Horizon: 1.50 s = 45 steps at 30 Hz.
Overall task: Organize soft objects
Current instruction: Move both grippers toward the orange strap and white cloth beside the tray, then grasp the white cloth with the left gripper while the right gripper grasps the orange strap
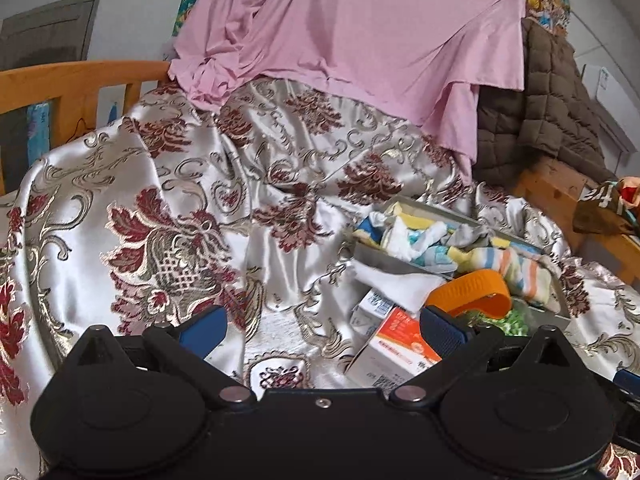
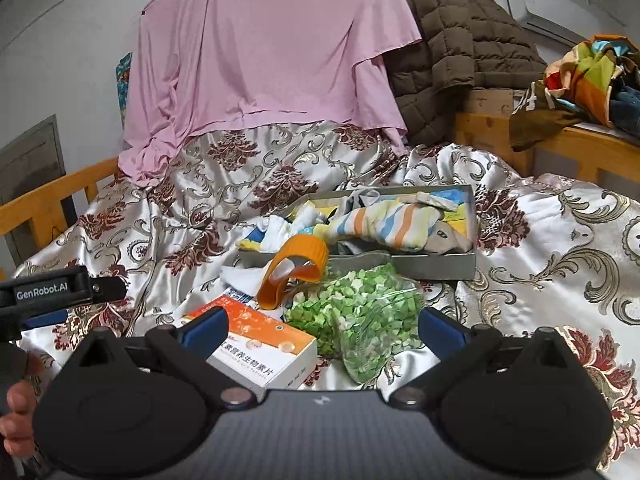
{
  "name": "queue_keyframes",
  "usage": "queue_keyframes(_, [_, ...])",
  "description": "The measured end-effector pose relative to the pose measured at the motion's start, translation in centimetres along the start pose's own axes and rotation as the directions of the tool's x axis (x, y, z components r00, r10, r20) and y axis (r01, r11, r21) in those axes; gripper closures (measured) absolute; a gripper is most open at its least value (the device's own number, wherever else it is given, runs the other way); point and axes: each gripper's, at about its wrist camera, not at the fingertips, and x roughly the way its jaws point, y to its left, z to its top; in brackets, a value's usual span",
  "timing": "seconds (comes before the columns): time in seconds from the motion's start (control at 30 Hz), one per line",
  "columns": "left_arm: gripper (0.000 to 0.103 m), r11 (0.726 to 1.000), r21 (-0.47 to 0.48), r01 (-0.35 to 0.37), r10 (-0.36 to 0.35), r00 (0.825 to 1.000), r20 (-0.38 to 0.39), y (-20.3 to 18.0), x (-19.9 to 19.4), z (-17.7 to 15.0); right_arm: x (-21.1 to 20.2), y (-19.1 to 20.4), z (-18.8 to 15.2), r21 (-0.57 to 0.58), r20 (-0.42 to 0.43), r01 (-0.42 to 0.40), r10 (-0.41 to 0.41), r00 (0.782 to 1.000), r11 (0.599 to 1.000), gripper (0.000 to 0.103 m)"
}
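A shallow grey box (image 2: 436, 268) (image 1: 384, 258) sits on the satin bedspread, heaped with socks; a striped sock (image 2: 384, 224) (image 1: 516, 266) drapes across it. In front lie an orange band (image 2: 296, 270) (image 1: 472, 292), a clear bag of green pieces (image 2: 360, 312) (image 1: 508, 320), an orange-and-white carton (image 2: 260, 344) (image 1: 400, 346) and a white cloth (image 1: 396, 282). My right gripper (image 2: 320, 330) is open, low over the carton and bag. My left gripper (image 1: 322, 326) is open to the left of the pile, nothing between its fingers.
A pink sheet (image 2: 260, 60) hangs over the back of the bed, a brown quilted jacket (image 2: 452, 52) beside it. A wooden rail (image 1: 72, 80) runs along the left, a wooden ledge (image 2: 568, 148) with crumpled colourful fabric (image 2: 588, 76) on the right. A hand (image 2: 16, 424) shows at lower left.
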Motion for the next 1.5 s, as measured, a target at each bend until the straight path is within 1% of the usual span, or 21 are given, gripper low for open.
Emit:
queue_keyframes(0.27, [0.001, 1.0, -0.021, -0.02, 0.019, 0.999, -0.036, 0.6, 0.8, -0.4, 0.8, 0.6, -0.8, -0.022, -0.028, -0.02, 0.019, 0.999, 1.0, 0.0])
queue_keyframes(0.4, [0.001, 0.999, -0.026, -0.042, 0.041, 0.998, -0.044, 0.8, 0.9, -0.4, 0.7, 1.2, -1.2, -0.062, 0.001, -0.02, 0.02, 1.0, 0.998, 0.0])
queue_keyframes(0.5, [0.001, 0.999, -0.026, -0.048, 0.047, 0.998, -0.043, 0.8, 0.9, -0.3, 0.6, 1.7, -1.4, -0.082, 0.013, -0.039, 0.04, 0.999, 0.996, 0.0])
queue_keyframes(0.6, [0.001, 0.999, -0.02, -0.049, 0.049, 0.998, -0.042, 0.8, 0.9, -0.2, 0.6, 2.1, -1.5, -0.089, 0.017, -0.059, 0.06, 0.998, 0.994, 0.0])
queue_keyframes(0.77, [0.001, 0.998, -0.027, -0.053, 0.052, 0.998, -0.046, 0.9, 1.1, -0.2, 0.7, 2.5, -1.8, -0.107, 0.017, -0.065, 0.068, 0.998, 0.992, 0.0])
queue_keyframes(1.03, [0.001, 0.996, -0.059, -0.069, 0.065, 0.996, -0.066, 1.5, 1.7, -0.1, 0.7, 2.7, -2.0, -0.106, 0.035, -0.074, 0.078, 0.996, 0.992, 0.0])
queue_keyframes(1.3, [0.001, 0.993, -0.104, -0.063, 0.054, 0.995, -0.088, 1.8, 3.1, 0.3, 0.7, 2.5, -2.1, -0.092, 0.066, -0.075, 0.081, 0.995, 0.993, 0.0])
queue_keyframes(1.5, [0.001, 0.995, -0.081, -0.052, 0.047, 0.996, -0.072, 1.9, 4.1, 0.1, 1.0, 2.6, -2.4, -0.092, 0.076, -0.076, 0.083, 0.994, 0.993, 0.0])
